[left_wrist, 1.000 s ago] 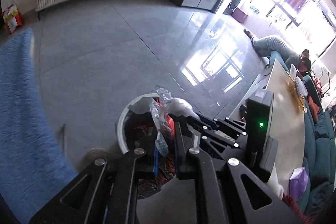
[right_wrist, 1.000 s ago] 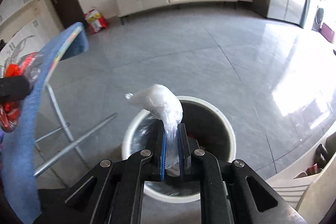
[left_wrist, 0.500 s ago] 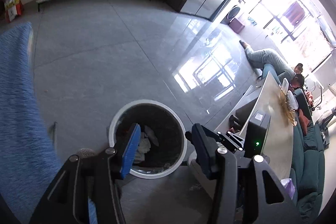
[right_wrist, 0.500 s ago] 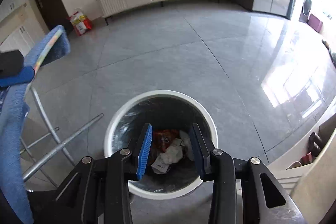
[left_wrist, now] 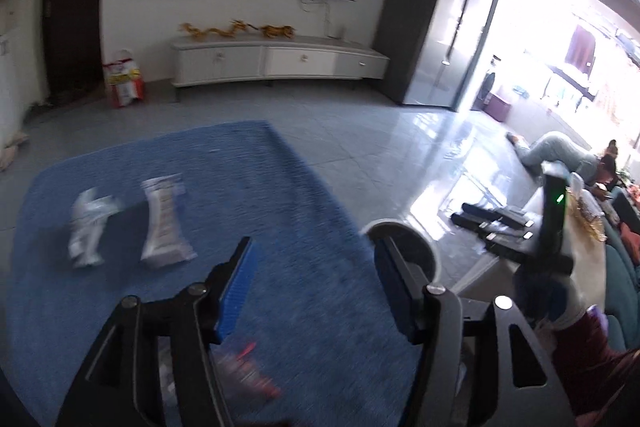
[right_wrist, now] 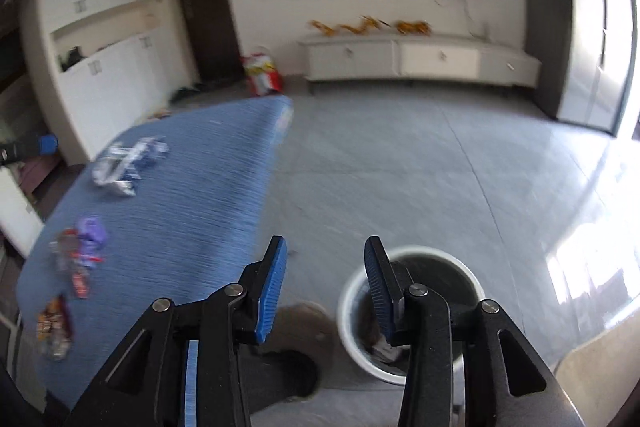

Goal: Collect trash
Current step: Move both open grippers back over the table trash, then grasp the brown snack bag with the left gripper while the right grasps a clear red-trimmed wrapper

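Note:
My left gripper (left_wrist: 314, 285) is open and empty above the blue table (left_wrist: 312, 211). Two white wrappers (left_wrist: 164, 223) lie on it ahead to the left, and a clear wrapper with red (left_wrist: 244, 375) lies under the fingers. My right gripper (right_wrist: 324, 287) is open and empty above the floor beside the white trash bin (right_wrist: 412, 311), which holds trash. In the right wrist view the blue table (right_wrist: 192, 211) carries white wrappers (right_wrist: 128, 163), a purple and red wrapper (right_wrist: 82, 247) and a colourful one (right_wrist: 54, 327). The bin's rim (left_wrist: 404, 231) shows past the table edge.
A white TV cabinet (right_wrist: 420, 61) and a wall TV stand at the far wall. A red bag (right_wrist: 262, 73) sits on the grey floor by the dark door. A person (left_wrist: 560, 153) lies on the floor at right, by a beige table (left_wrist: 592, 259).
Both grippers opened and dropped their wrappers into the bin, then swung up and left; the left gripper now hangs over the blue table.

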